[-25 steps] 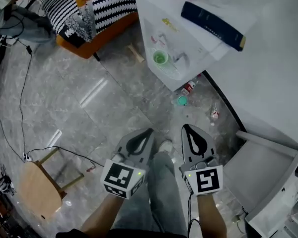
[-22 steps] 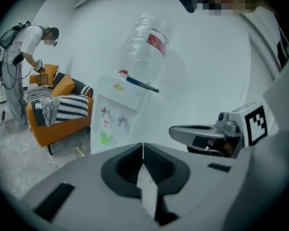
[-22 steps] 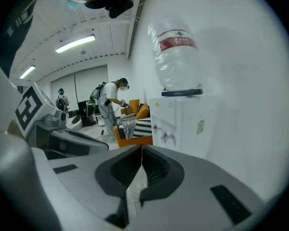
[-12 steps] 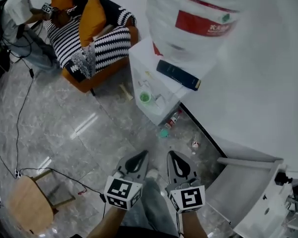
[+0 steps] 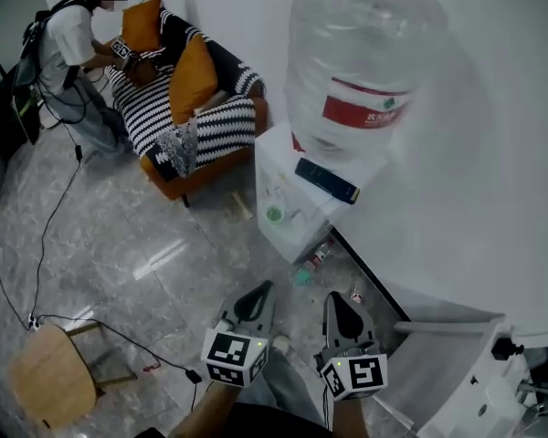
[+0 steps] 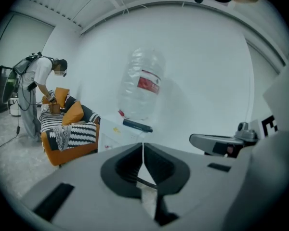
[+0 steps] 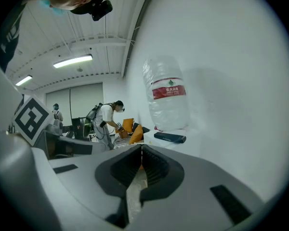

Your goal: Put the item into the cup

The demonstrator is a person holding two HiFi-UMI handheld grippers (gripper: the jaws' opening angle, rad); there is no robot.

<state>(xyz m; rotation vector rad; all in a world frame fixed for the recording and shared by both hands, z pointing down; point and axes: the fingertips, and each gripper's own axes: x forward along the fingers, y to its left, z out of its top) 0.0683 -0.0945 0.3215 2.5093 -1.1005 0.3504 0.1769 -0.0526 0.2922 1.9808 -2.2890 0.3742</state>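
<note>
head view: the grey left gripper (image 5: 258, 292) and grey right gripper (image 5: 334, 301) are held low over the grey marble floor (image 5: 119, 245), each clenched on nothing. well ahead, a small green cup (image 5: 274, 213) is seen in the white water dispenser (image 5: 272, 167).

Open grey floor (image 5: 173, 245) in front of water dispenser (image 5: 272, 167), approach free from front-left. Green cup (image 5: 274, 214) in dispenser's front recess; big bottle (image 5: 361, 62) overhead. Small bottles (image 5: 321, 252) litter floor at its foot, rt side. Sofa (image 5: 196, 117) just left of dispenser. Wall (image 5: 457, 199) close on rt, white unit (image 5: 457, 363) low rt. Stool (image 5: 50, 386) & cable (image 5: 100, 322) well off left.
</note>
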